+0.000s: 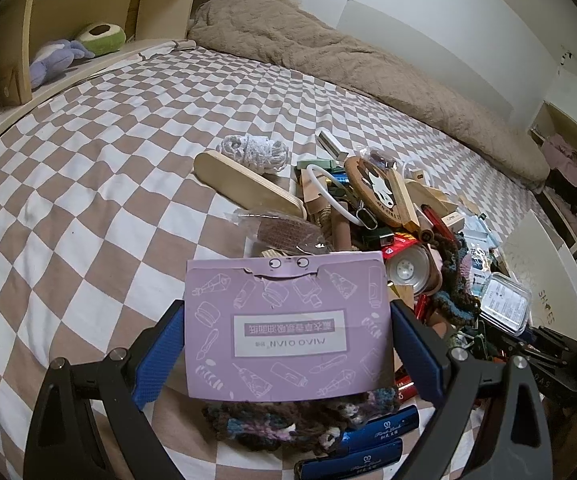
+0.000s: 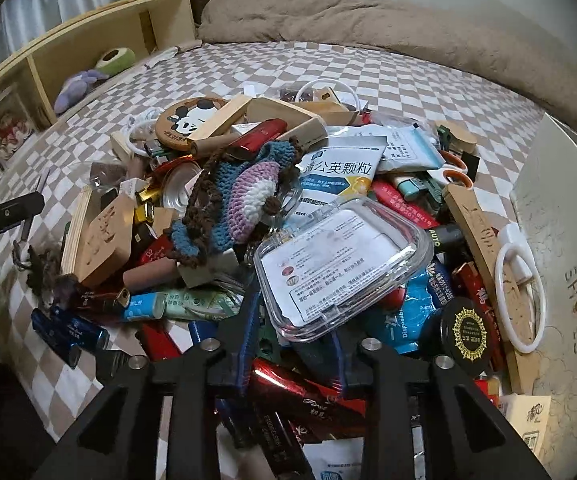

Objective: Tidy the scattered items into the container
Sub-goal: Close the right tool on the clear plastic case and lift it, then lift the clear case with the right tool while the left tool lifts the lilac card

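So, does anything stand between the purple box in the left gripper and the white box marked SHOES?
Yes. The heap of loose items lies on the bed between the purple box, held in the left gripper, and the white box. The clear lidded box lies nearest it. Above the heap, nothing visible blocks.

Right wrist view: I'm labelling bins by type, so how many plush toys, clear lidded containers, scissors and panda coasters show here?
Plush toys: 2 (purple, green, both on the shelf)
Clear lidded container: 1
Orange-handled scissors: 1
Round panda coaster: 1
Total: 5
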`<act>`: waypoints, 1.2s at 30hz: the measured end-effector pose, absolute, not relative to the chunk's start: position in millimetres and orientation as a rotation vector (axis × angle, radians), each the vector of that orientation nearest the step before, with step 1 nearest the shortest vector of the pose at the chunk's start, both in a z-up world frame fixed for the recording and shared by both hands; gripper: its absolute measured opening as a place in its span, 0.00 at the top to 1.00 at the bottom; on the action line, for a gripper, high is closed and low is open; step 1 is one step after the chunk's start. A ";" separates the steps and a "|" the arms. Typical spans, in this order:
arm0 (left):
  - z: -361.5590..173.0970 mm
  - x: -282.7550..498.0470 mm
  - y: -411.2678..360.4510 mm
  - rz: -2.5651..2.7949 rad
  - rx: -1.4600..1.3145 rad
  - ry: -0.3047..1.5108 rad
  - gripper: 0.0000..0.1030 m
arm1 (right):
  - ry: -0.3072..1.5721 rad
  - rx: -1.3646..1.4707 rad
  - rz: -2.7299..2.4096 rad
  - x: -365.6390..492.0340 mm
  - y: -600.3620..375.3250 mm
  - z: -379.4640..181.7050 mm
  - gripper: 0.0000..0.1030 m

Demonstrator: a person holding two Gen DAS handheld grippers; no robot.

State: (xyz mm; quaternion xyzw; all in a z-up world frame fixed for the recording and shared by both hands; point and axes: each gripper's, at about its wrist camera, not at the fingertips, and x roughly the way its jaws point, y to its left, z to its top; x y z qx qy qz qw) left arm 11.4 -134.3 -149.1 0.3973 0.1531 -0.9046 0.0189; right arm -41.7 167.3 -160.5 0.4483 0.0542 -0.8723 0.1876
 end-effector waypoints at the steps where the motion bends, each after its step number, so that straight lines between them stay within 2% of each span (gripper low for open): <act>1: -149.3 11.4 -134.0 -2.807 1.234 0.476 0.06 | 0.157 1.270 -2.450 -42.4 167.8 -161.0 0.45; 2: -149.3 11.5 -134.1 -2.806 1.235 0.476 0.06 | 0.167 1.270 -2.453 -42.4 168.6 -161.1 0.27; 3: -149.5 11.5 -134.2 -2.805 1.236 0.476 0.06 | 0.186 1.260 -2.462 -41.7 169.6 -159.7 0.20; 6: -149.9 11.3 -134.8 -2.806 1.238 0.475 0.06 | 0.240 1.220 -2.486 -39.9 174.4 -152.0 0.19; 14: -148.0 11.1 -128.6 -2.834 1.230 0.428 0.06 | 0.247 1.188 -2.516 -56.5 186.8 -148.1 0.19; 17: -146.9 10.9 -125.7 -2.849 1.228 0.405 0.06 | 0.374 1.150 -2.475 -58.9 174.9 -151.3 0.17; 19: -146.9 10.5 -123.6 -2.856 1.230 0.392 0.06 | 0.507 1.092 -2.429 -58.1 166.1 -153.3 0.07; 22: -148.8 9.3 -121.4 -2.858 1.246 0.380 0.06 | 0.607 1.051 -2.361 -60.7 163.4 -156.5 0.06; 29: -151.4 5.3 -116.3 -2.861 1.269 0.354 0.06 | 0.416 1.115 -2.233 -85.9 183.8 -159.4 0.06; 36: -154.5 2.2 -113.0 -2.857 1.292 0.333 0.06 | 0.367 1.091 -2.147 -69.3 179.9 -153.6 0.06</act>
